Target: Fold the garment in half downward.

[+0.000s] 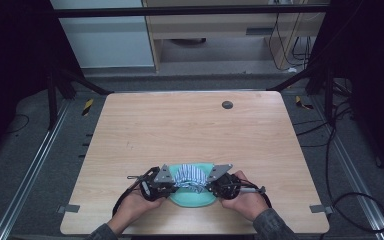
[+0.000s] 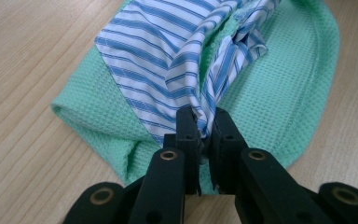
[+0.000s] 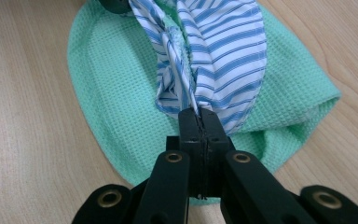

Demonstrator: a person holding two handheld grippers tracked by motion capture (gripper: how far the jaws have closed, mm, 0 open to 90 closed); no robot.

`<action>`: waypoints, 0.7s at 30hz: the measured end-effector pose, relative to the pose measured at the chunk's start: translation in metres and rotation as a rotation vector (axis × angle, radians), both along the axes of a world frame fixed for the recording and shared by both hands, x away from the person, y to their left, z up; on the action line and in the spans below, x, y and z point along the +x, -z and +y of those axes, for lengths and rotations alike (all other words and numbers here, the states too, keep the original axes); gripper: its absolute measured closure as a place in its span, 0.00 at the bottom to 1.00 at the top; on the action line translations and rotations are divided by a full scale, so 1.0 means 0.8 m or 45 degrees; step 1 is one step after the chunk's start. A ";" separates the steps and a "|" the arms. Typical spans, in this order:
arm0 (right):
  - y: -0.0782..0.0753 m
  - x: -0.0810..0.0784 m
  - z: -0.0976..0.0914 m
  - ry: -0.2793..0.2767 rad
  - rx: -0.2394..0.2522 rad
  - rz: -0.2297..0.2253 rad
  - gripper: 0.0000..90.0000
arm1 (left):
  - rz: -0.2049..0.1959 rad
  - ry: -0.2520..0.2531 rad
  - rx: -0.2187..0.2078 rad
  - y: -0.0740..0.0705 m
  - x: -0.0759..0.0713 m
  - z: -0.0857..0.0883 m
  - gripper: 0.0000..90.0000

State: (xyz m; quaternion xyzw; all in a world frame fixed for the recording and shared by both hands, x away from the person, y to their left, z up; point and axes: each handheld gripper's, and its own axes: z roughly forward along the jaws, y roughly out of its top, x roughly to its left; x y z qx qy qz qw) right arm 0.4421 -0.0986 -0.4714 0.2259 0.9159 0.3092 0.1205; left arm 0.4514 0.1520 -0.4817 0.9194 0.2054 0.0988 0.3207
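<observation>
- Wooden table (image 1: 190, 135): light laminate top, taking up the middle of the high view; a small dark round cap (image 1: 227, 104) sits in its upper right part, well apart from the work.
- Green waffle-weave cloth (image 1: 194, 199): lies flat near the bottom centre of the high view, between the two hands. Soft, textured, edges folded under; it looks light and limp.
- Blue-and-white striped cloth (image 1: 190, 177): bunched on top of the green cloth, rising in a ridge between the two tongs. Thin woven fabric that creases readily and probably slides easily over the waffle weave beneath.
- Left gripper (image 2: 204, 122): jaws pinched together on a gathered fold of the striped cloth, low centre of the left gripper view.
- Right gripper (image 3: 199, 117): jaws fully closed on the opposite gathered end of the striped cloth, centre of the right gripper view.
- Handling judgement: a bunched fold gives the pads more to bite than a single layer; pinching close to the ends should let the cloth spread under tension. Green cloth may drag along if caught.
</observation>
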 end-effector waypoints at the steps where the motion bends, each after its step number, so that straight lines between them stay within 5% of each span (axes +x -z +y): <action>1: 0.000 0.000 0.000 0.009 -0.003 -0.002 1.00 | -0.001 0.002 0.003 0.000 0.000 0.000 0.93; 14: 0.010 -0.001 -0.001 -0.006 -0.030 0.036 1.00 | 0.006 0.015 0.034 0.004 -0.001 -0.002 0.93; 21: 0.011 0.000 -0.002 -0.010 -0.008 0.051 0.99 | 0.029 -0.014 -0.018 0.006 0.000 0.002 0.91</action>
